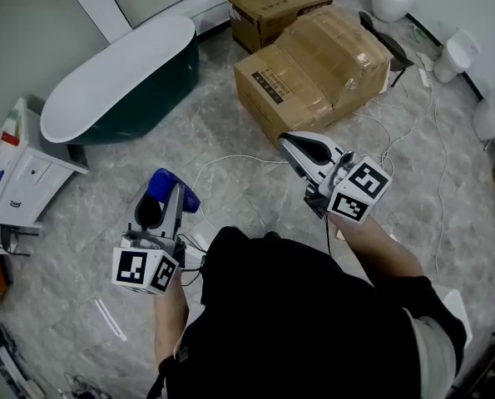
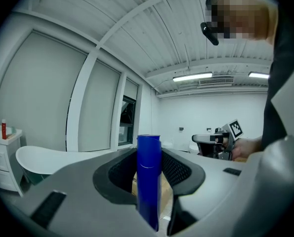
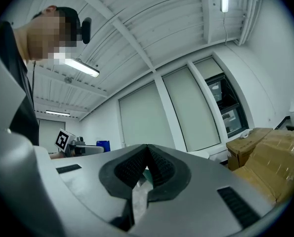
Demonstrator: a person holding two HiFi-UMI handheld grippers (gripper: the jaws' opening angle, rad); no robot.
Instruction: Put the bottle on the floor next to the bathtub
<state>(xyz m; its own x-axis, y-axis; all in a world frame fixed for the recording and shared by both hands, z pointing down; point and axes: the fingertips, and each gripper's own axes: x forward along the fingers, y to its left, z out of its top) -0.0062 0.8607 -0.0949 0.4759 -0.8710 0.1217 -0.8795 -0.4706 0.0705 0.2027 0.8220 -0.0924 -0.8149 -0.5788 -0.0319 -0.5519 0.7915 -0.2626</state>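
A blue bottle (image 1: 172,191) stands upright between the jaws of my left gripper (image 1: 162,202), which is shut on it and held above the floor. In the left gripper view the bottle (image 2: 148,181) fills the gap between the dark pads. The dark green bathtub (image 1: 122,86) with its white rim lies at the upper left, well away from the bottle; its rim also appears as the bathtub (image 2: 43,158) in the left gripper view. My right gripper (image 1: 290,142) is raised in front of the boxes, shut and holding nothing; in its own view the right gripper (image 3: 147,149) has its tips touching.
Two cardboard boxes (image 1: 314,61) sit on the marble floor right of the tub. A white cabinet (image 1: 27,169) stands at the left. White toilets (image 1: 459,52) line the right wall, and cables (image 1: 230,160) run across the floor.
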